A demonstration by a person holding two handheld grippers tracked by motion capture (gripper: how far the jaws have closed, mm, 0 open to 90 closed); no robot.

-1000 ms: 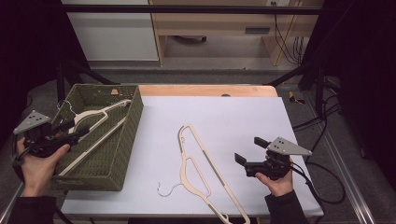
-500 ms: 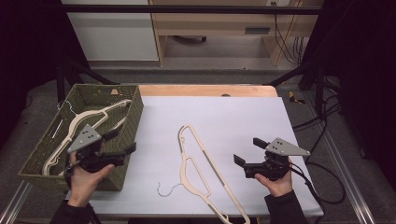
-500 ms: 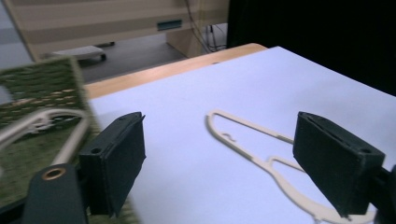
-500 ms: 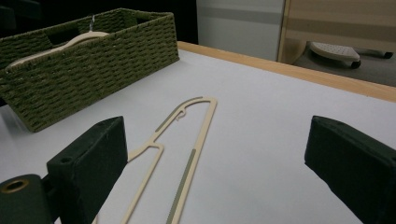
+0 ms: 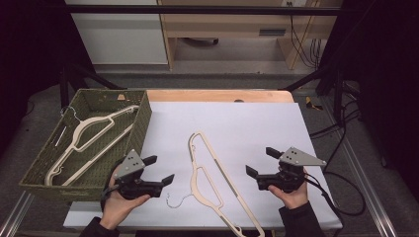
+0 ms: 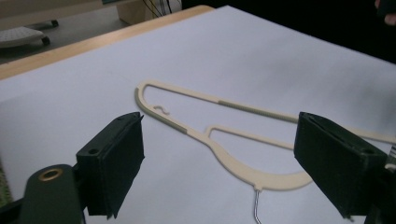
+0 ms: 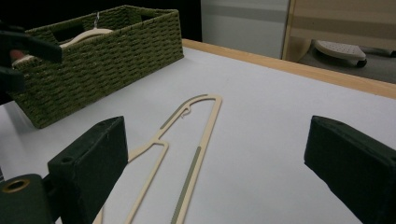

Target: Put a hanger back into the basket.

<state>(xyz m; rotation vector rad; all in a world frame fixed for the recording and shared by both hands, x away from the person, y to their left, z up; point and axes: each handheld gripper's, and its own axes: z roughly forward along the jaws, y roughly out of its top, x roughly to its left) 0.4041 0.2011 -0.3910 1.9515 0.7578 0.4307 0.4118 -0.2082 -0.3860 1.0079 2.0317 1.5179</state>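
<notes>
A cream hanger (image 5: 212,182) lies flat on the white table, its wire hook (image 5: 175,200) toward the front edge. A second cream hanger (image 5: 94,138) lies in the green woven basket (image 5: 143,123) at the left. My left gripper (image 5: 160,169) hovers just right of the basket's front corner, pointing at the table hanger. Its jaws have just been opening and stand open with nothing between them. In the left gripper view the hanger (image 6: 233,135) lies beyond the open gripper (image 6: 219,154). My right gripper (image 5: 260,161) is open and empty, right of the hanger (image 7: 196,121).
The white table top (image 5: 247,123) has a wooden strip (image 5: 217,95) along its far edge. The basket (image 7: 107,51) stands to the left in the right gripper view. Cables (image 5: 341,197) trail off the table's right side. Cabinets and a shelf stand behind.
My left gripper has moved from over the basket to the right and down, ending beside the hook of the table hanger. The right gripper has stayed where it was.
</notes>
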